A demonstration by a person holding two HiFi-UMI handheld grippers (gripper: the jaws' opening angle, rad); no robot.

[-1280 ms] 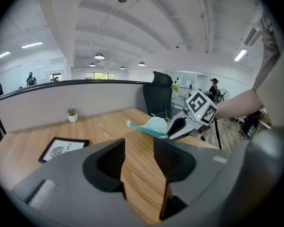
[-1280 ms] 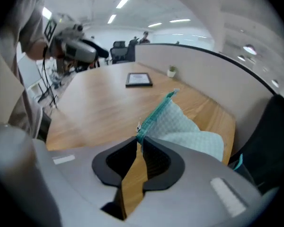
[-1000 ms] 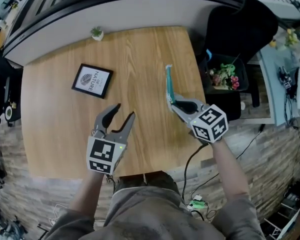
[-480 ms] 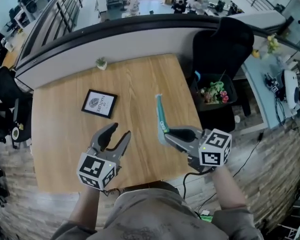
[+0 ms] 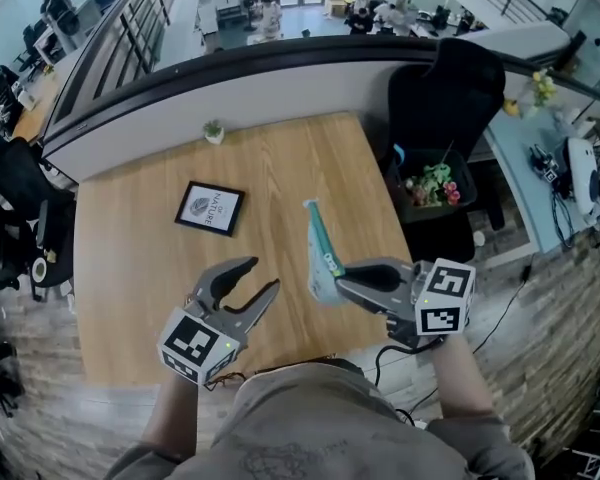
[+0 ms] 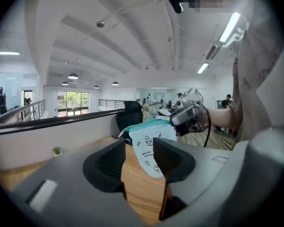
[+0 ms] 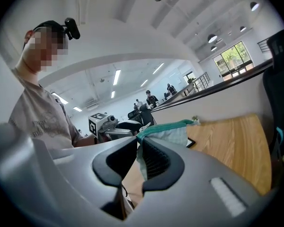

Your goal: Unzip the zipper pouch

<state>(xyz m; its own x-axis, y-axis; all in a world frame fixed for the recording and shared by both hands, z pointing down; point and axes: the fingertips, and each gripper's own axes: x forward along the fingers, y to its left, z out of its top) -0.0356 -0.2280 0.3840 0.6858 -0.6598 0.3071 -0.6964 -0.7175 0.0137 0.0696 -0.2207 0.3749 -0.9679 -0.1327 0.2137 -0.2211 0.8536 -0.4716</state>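
Observation:
The zipper pouch point(image 5: 321, 256) is white with small prints and a teal zipper edge. It hangs in the air above the wooden table point(image 5: 130, 258). My right gripper point(image 5: 338, 280) is shut on one end of it, and the fabric is pinched between the ribbed pads point(image 7: 154, 161). In the right gripper view the pouch point(image 7: 174, 134) stretches away from the jaws. My left gripper point(image 5: 264, 276) is open and empty, a short way left of the pouch. In the left gripper view the pouch point(image 6: 150, 148) hangs just beyond the open gripper point(image 6: 138, 151), held by the right gripper point(image 6: 189, 118).
A framed picture point(image 5: 209, 209) lies on the table's far left part. A small potted plant point(image 5: 213, 129) stands at the back edge. To the right of the table are a black chair point(image 5: 445, 78) and a dark bin with flowers point(image 5: 432, 183).
Both grippers have risen off the table. The right one has swung left with the pouch, which now hangs nearer the left gripper. The left gripper stays open.

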